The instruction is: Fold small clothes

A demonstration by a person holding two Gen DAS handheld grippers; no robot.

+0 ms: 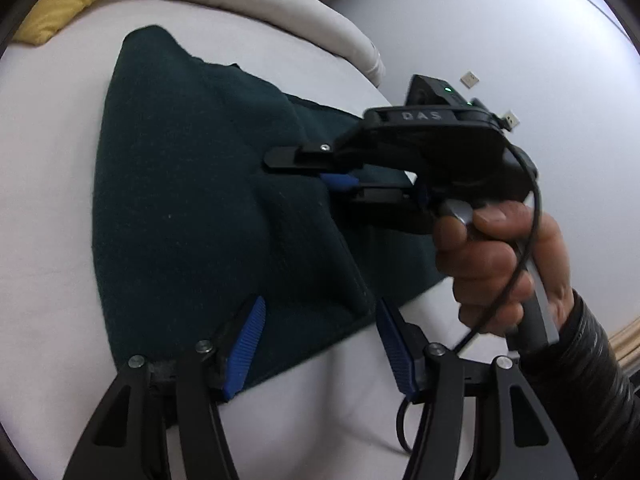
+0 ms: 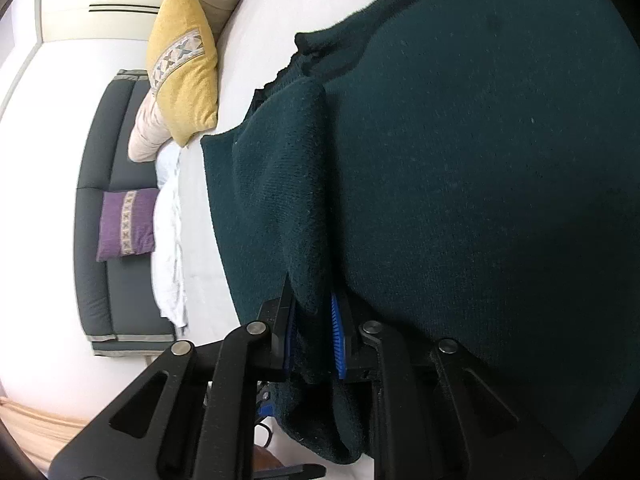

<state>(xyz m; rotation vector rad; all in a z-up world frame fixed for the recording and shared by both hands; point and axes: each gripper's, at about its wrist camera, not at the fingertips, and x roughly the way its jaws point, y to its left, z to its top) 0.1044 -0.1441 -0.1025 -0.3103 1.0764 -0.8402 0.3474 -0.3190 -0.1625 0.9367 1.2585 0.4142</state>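
Dark green knitted cloth (image 1: pixel 192 184), a small woolly garment, lies spread on the white padded surface (image 1: pixel 44 200) in front of me, with one flap of it already turned over on itself near the middle. My right gripper (image 2: pixel 314 330) is clamped on a thick fold of that fabric, the blue ribbed pads (image 2: pixel 338 336) pressing it from both sides. My left gripper (image 1: pixel 320 340) hangs with its fingers spread wide just above the near edge of the cloth, holding nothing. Seen from the left wrist, the right gripper reaches in from the side over the middle of the garment (its lower finger is partly buried in the fabric).

I judge the folding to be under way but not far along: one fold is being carried, the rest of the garment lies flat and broad, and no neat packet exists yet. A yellow cushion with a patterned band (image 2: pixel 184 64) and a purple cushion (image 2: pixel 126 224) sit well apart from the work.
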